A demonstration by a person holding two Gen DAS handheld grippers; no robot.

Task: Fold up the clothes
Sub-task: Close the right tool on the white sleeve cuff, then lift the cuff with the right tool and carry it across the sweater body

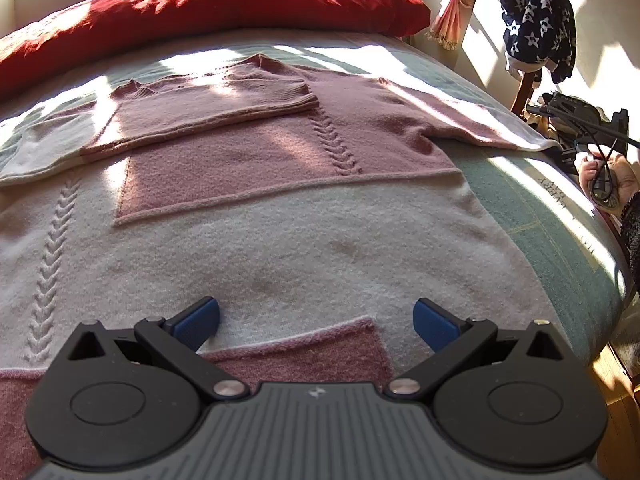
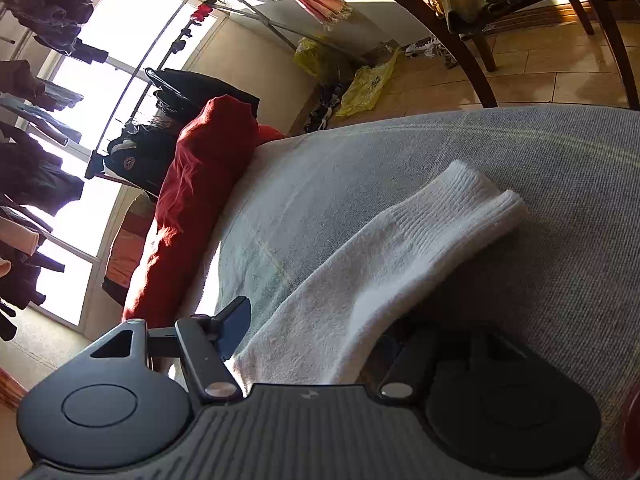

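Observation:
A pink and white cable-knit sweater [image 1: 280, 216] lies flat on the bed, with one pink sleeve [image 1: 208, 108] folded across its chest. My left gripper [image 1: 316, 316] hovers over the white lower part near a pink hem patch [image 1: 320, 356], open and holding nothing. The other sleeve [image 1: 460, 120] stretches toward the bed's right edge. In the right wrist view its white cuffed end [image 2: 400, 248] runs out from between the jaws of my right gripper [image 2: 312, 332]. The left blue pad [image 2: 236, 328] presses its edge, and the cloth hides the right finger.
A red pillow [image 1: 224, 4] lies along the head of the grey-green bedcover [image 1: 532, 216]. A person's hand [image 1: 604, 184] holds the right tool at the bed's right edge. Beyond it stand a wooden chair [image 2: 472, 60] with piled clothes, a drying rack [image 2: 168, 48] and yellow bags [image 2: 368, 84].

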